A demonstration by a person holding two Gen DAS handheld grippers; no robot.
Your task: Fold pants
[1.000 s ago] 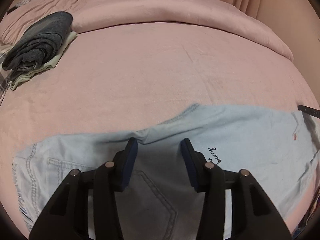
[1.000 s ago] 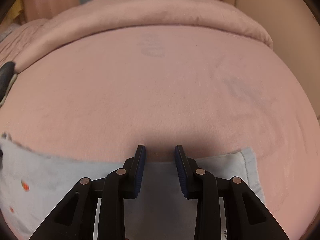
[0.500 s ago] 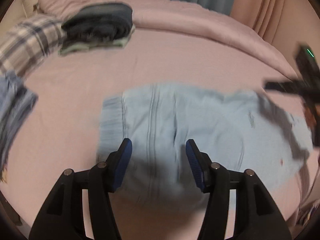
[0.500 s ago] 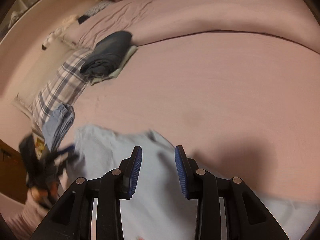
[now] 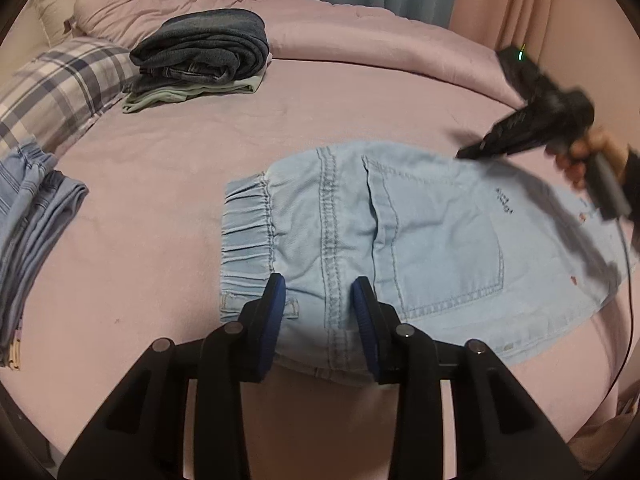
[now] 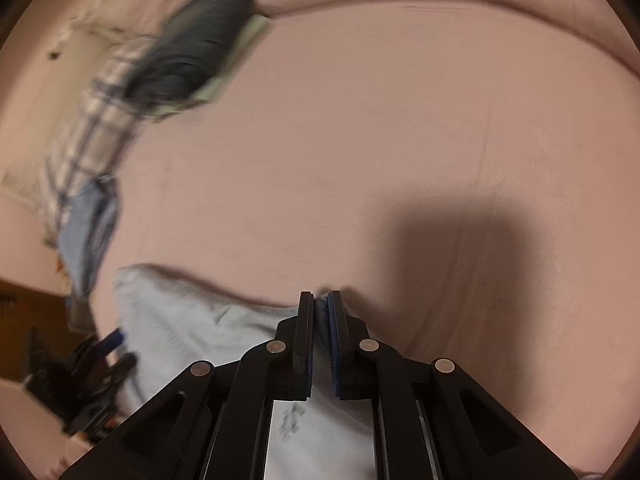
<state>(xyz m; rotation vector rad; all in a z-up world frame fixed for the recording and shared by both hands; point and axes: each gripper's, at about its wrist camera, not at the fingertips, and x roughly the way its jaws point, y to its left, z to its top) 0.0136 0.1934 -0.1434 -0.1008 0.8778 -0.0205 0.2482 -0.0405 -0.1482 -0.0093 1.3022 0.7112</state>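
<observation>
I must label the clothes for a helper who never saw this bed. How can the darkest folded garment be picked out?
On the pink bed, look toward the far end, beside the plaid pillow. The dark denim garment lies there, folded thick, on top of a pale green folded piece. It alone is charcoal-blue; the other jeans are light blue.

My black grippers carry blue pads (image 5: 276, 312). The pants (image 5: 420, 240) are pale blue denim on a pink bedsheet (image 5: 200, 152). Beyond lie dark grey-blue folded jeans (image 5: 208, 52) and a plaid pillow (image 5: 60, 84).
</observation>
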